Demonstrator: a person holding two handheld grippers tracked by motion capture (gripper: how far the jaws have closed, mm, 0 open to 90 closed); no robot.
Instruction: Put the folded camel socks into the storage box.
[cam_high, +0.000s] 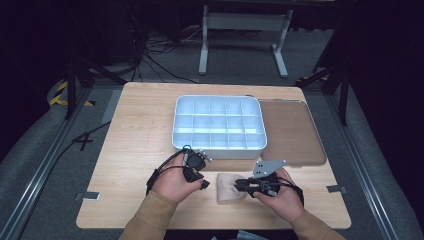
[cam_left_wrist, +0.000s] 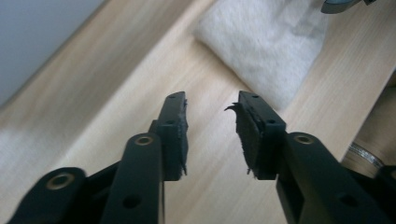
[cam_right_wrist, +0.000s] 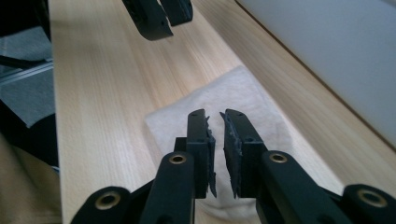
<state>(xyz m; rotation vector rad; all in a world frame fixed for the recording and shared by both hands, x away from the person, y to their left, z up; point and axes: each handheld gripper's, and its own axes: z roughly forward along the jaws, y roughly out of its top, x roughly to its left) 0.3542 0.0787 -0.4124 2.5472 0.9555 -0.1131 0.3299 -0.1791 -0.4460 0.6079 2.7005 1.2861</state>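
Observation:
A folded off-white cloth (cam_high: 227, 192) lies on the wooden table near its front edge, between my two hands. My left gripper (cam_high: 202, 184) points at the cloth's left side; in the left gripper view its jaws (cam_left_wrist: 212, 105) stand apart over bare wood with nothing between them, and the cloth (cam_left_wrist: 266, 46) lies just ahead. My right gripper (cam_high: 239, 184) reaches over the cloth from the right. In the right gripper view its jaws (cam_right_wrist: 215, 115) hang over the cloth (cam_right_wrist: 252, 98) with a narrow slit between the pads. The left gripper (cam_right_wrist: 161, 14) shows beyond it.
A white compartment tray (cam_high: 218, 150) sits at the table's middle, just behind both grippers; its wall (cam_right_wrist: 327, 51) runs close alongside. A brown translucent lid (cam_high: 292, 132) lies flat to the tray's right. Bare wood spreads to the left of the tray.

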